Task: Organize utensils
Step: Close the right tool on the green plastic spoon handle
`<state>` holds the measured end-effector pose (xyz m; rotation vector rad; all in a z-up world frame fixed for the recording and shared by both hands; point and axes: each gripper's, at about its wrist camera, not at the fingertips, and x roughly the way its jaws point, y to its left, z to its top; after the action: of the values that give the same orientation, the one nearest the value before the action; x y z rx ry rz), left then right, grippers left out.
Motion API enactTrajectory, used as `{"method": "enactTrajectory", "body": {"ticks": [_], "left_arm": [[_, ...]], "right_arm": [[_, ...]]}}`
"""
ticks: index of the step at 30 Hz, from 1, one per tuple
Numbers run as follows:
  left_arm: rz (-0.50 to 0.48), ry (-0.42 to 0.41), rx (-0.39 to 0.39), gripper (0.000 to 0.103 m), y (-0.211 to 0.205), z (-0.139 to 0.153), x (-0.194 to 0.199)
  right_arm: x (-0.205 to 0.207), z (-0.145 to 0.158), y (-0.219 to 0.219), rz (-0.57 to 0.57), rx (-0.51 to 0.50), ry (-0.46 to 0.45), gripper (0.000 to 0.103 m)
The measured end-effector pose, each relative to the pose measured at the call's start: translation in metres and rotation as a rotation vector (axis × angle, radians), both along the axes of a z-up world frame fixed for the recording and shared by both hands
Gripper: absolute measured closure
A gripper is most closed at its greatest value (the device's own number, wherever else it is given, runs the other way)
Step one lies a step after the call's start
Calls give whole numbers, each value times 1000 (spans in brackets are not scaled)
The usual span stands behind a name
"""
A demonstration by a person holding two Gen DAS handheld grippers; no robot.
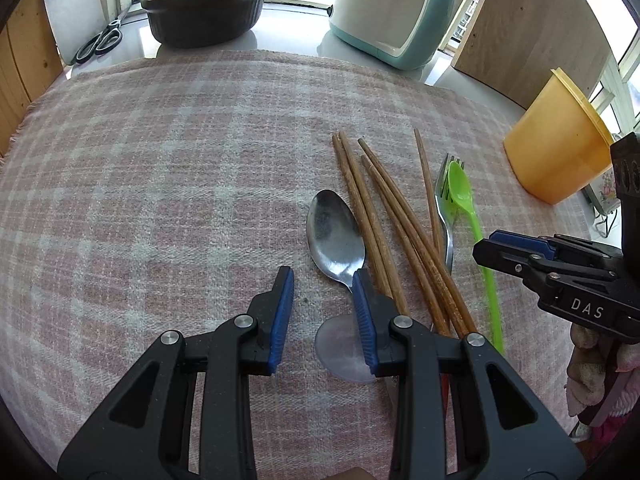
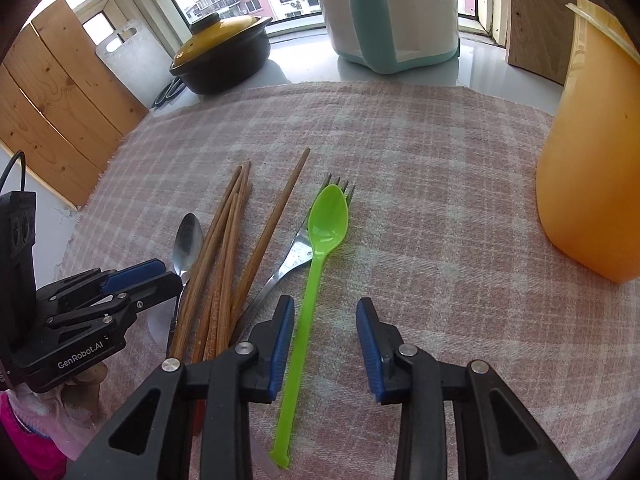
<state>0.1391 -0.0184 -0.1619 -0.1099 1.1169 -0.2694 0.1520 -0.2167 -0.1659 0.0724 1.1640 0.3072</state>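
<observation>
Item: green plastic spoon (image 2: 326, 226), on the checked cloth (image 2: 420, 168); its handle lies between the part-spread, empty jaws of the right gripper (image 2: 325, 344), nearer the left pad. Best centred before closing (thin handle may slip). Left gripper (image 1: 323, 314), likewise part-spread and empty, has the metal spoon (image 1: 334, 234) at one o'clock; orange container (image 2: 592, 184) at two o'clock of the right.

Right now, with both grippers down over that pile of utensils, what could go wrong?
1. The green spoon has its bowl resting on the fork; lifting it could drag the fork along.
2. The right gripper has the spoon's thin handle between open jaws, close to one pad, so closing may push it sideways.
3. The left gripper sits beside the metal spoon and the chopsticks; it could nudge the bundle apart.
</observation>
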Motion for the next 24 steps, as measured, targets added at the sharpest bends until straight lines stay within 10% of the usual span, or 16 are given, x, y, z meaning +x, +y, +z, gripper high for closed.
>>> {"method": "enactTrajectory", "body": {"ticks": [24], "left_arm": [[-68, -70, 65, 67, -10, -4, 9]], "right_arm": [[9, -1, 24, 74, -99, -20, 87]]}}
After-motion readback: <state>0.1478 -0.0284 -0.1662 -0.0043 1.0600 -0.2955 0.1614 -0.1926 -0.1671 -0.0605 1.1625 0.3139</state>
